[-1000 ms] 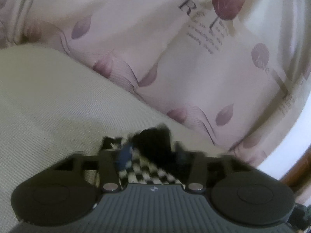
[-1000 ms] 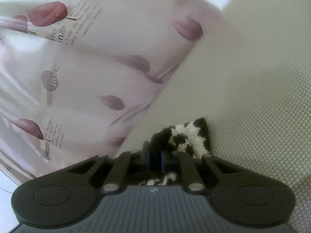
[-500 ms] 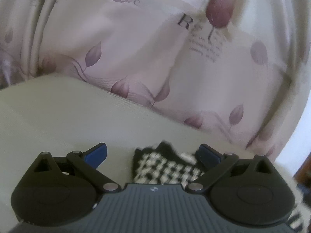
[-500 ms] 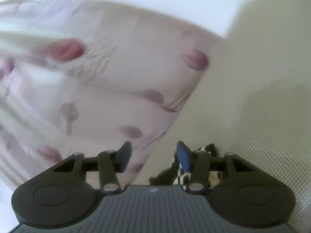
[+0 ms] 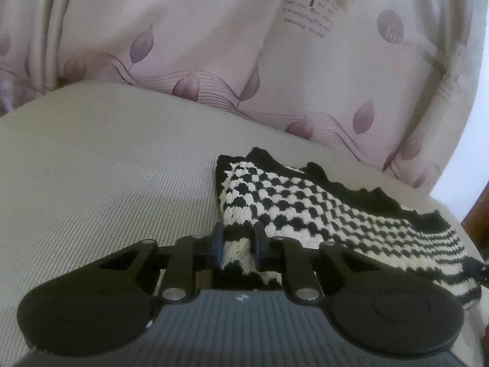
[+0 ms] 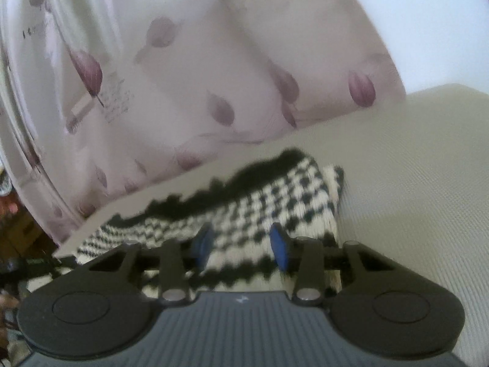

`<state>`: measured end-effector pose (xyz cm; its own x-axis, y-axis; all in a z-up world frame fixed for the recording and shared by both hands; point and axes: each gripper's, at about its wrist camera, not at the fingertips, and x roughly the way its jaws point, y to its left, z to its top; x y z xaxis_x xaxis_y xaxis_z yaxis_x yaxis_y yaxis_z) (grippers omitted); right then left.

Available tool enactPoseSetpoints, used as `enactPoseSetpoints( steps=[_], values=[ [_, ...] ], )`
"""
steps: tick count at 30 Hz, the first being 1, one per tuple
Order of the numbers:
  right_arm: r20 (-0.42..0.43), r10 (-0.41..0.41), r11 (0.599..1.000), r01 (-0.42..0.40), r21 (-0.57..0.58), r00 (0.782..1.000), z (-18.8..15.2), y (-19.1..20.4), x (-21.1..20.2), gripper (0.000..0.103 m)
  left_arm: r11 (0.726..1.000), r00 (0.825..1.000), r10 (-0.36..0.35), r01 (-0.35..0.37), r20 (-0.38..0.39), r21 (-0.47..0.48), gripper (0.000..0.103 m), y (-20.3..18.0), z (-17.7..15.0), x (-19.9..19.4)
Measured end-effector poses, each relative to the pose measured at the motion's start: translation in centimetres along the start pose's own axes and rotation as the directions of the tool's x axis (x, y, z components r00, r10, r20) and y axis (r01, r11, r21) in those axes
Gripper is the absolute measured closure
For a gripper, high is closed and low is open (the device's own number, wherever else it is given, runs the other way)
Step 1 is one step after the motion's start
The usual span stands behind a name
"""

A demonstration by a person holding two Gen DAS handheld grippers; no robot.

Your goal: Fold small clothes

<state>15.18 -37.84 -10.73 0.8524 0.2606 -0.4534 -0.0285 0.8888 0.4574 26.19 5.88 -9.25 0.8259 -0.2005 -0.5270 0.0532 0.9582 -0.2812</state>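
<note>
A black-and-white checked knit garment [image 5: 305, 195] lies folded on a beige cushion [image 5: 107, 183], its black scalloped edge towards the curtain. My left gripper [image 5: 239, 241] sits at the garment's near left corner. Its jaws are closing and the pads pinch a raised fold of the knit. In the right wrist view the same garment [image 6: 275, 202] spreads under my right gripper [image 6: 241, 244]. Its blue pads [image 6: 279, 244] stand apart over the knit while the jaws narrow, and they do not press on it. This view is blurred.
A pale curtain with purple leaves [image 5: 214, 46] hangs right behind the cushion, also seen in the right wrist view as the curtain [image 6: 214, 76]. Bare cushion [image 6: 412, 168] stretches to the right there. Dark wooden furniture [image 6: 18, 232] shows at the far left edge.
My left gripper let go, opened wide, then closed on the garment's corner. My right gripper released its pinch, rolled and drew back; the garment now lies spread flat.
</note>
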Motion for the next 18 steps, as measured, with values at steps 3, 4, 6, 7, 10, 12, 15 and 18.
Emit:
enactPoseSetpoints(
  steps=[3, 4, 6, 7, 10, 12, 15, 18],
  values=[
    [-0.005, 0.0, 1.0, 0.0, 0.006, 1.0, -0.6, -0.3, -0.4, 0.063, 0.998, 0.999, -0.009, 0.006, -0.041, -0.057, 0.088, 0.6, -0.5, -1.2],
    [0.0, -0.004, 1.0, 0.004, 0.008, 1.0, -0.6, -0.3, -0.6, 0.063, 0.997, 0.998, -0.01, 0.006, -0.057, -0.075, 0.088, 0.9, -0.8, -1.7],
    [-0.001, -0.005, 1.0, 0.005, 0.015, 1.0, -0.8, -0.5, -0.9, 0.063, 0.997, 0.997, -0.012, 0.006, -0.076, -0.081, 0.088, 0.9, -1.4, -2.6],
    [-0.001, 0.001, 1.0, -0.001, 0.02, 1.0, -0.9, -0.6, -1.0, 0.063, 0.997, 0.997, -0.009, 0.003, -0.077, -0.071, 0.088, 0.9, -1.7, -2.9],
    [-0.003, 0.008, 1.0, -0.008, 0.026, 1.0, -1.2, -0.7, -1.1, 0.063, 1.0, 0.999, 0.015, -0.016, -0.042, -0.015, 0.086, 0.6, -2.0, -3.1],
    [-0.006, 0.005, 1.0, -0.005, 0.026, 1.0, -1.1, -0.7, -1.0, 0.063, 1.0, 1.0, 0.018, -0.018, -0.017, -0.022, 0.074, 0.5, -1.4, -3.1],
    [0.023, 0.016, 0.999, -0.017, 0.03, 1.0, -1.0, -0.4, -1.7, 0.062, 0.999, 0.998, 0.036, -0.034, 0.048, -0.025, 0.025, -0.3, -0.4, -4.0],
    [0.049, 0.021, 1.0, -0.022, 0.012, 0.999, -0.6, 0.1, -2.3, 0.062, 1.0, 0.995, 0.01, -0.01, 0.103, 0.003, 0.021, -1.7, 0.5, -4.6]
  ],
)
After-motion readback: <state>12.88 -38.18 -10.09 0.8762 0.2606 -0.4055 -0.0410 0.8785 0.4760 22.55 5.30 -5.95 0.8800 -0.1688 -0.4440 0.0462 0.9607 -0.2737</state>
